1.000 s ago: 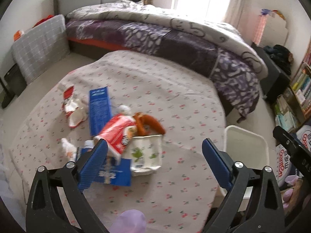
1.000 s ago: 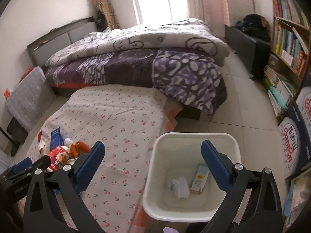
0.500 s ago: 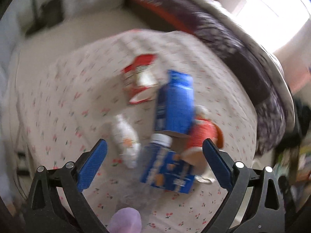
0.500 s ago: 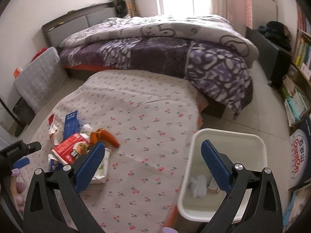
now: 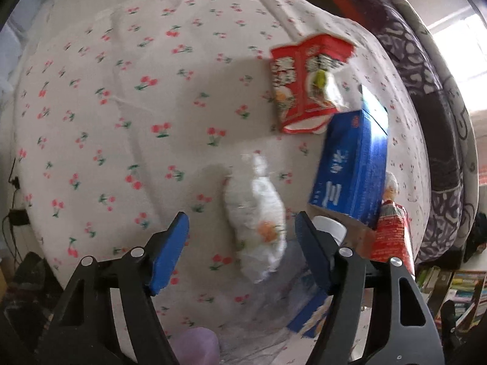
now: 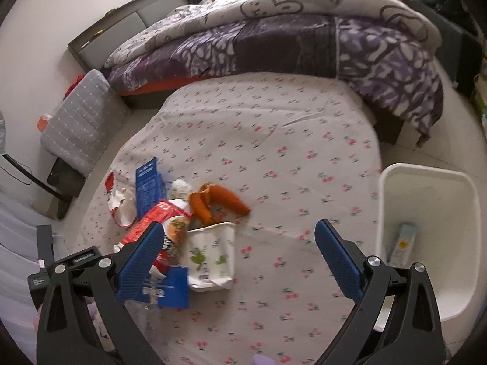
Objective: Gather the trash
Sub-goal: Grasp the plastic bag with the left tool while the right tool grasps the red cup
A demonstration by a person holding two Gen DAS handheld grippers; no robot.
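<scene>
Trash lies scattered on the cherry-print sheet [image 5: 127, 97] ahead of both claws. The left claw [image 5: 240, 243] hangs low over the sheet with its blue pads spread wide, holding nothing. A crumpled white wrapper [image 5: 258, 213] lies between the two pads and a little beyond them, nearer the right pad, touching neither so far as the blurred view shows. Just right of that pad a blue box [image 5: 350, 170] stands tilted, with a white cap [image 5: 330, 228] at its near corner, close by the pad's tip. Farther ahead, a torn red packet [image 5: 307, 82] lies flat, its near edge meeting the box. At the far right, past the box, a red bag [image 5: 392, 237] shows in part.

The right claw [image 6: 240, 261] is higher, also wide open and empty. The pile sits ahead of its left pad: the red bag [image 6: 158, 222] partly behind that pad, a white floral wrapper [image 6: 213, 252] just inside it, a blue flat pack [image 6: 167, 289] below the wrapper, orange sausages [image 6: 219, 202] beyond, then the blue box [image 6: 147, 182] and the torn red packet [image 6: 117, 200] farther left. To the right of the right pad stands a white bin [image 6: 392, 188], off the sheet's edge, with a small pale carton [image 6: 401, 243] inside. A bed with a purple quilt [image 6: 304, 39] lies far ahead.
</scene>
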